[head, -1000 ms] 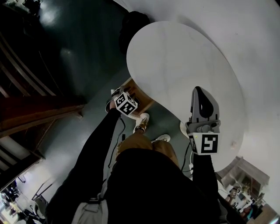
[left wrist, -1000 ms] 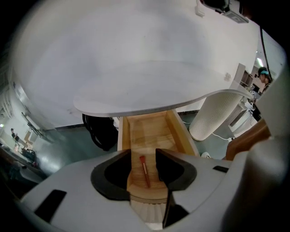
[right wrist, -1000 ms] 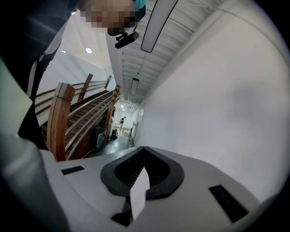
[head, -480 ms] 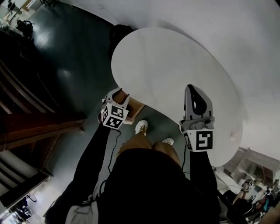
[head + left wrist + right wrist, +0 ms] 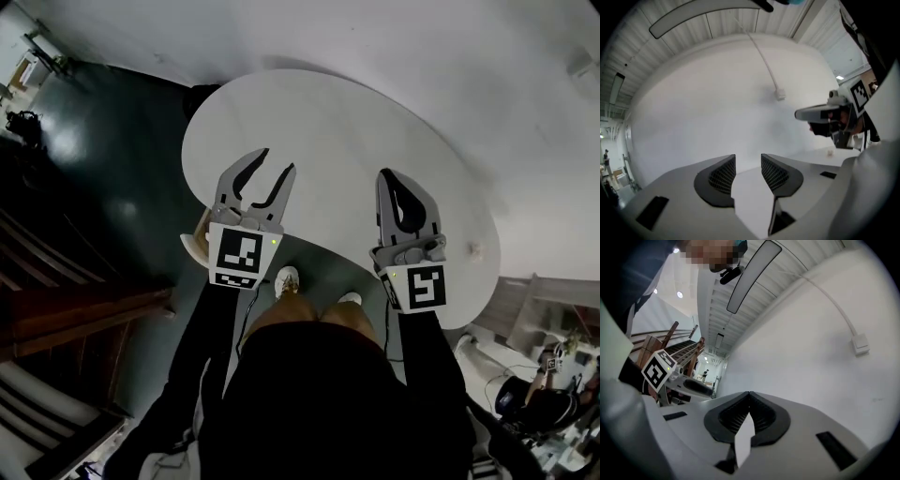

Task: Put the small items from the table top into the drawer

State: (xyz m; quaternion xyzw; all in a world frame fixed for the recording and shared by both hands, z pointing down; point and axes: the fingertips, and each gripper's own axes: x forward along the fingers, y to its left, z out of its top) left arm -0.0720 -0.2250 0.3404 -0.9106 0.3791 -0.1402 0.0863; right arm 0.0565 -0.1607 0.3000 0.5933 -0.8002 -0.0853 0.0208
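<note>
The white oval table (image 5: 337, 131) lies below both grippers in the head view. My left gripper (image 5: 277, 161) hangs over the table's near left part, its jaws open with nothing between them; the left gripper view shows the gripper (image 5: 748, 157) with the same empty gap. Over the near right part, my right gripper (image 5: 387, 175) is shut and empty, its tips meeting (image 5: 749, 393). One small pale item (image 5: 473, 249) sits near the table's right edge, also seen as the item (image 5: 830, 152). A wooden drawer corner (image 5: 195, 246) peeks out under the near-left rim.
A white wall rises behind the table, with a cable and socket (image 5: 780, 95) on it. Dark floor (image 5: 94, 159) and wooden stairs (image 5: 66, 309) lie to the left. My shoes (image 5: 286, 279) stand under the table's near edge.
My left gripper has come up from beside the drawer below the table's rim to above the table top, now pointing across it. The right gripper has shifted left, still shut.
</note>
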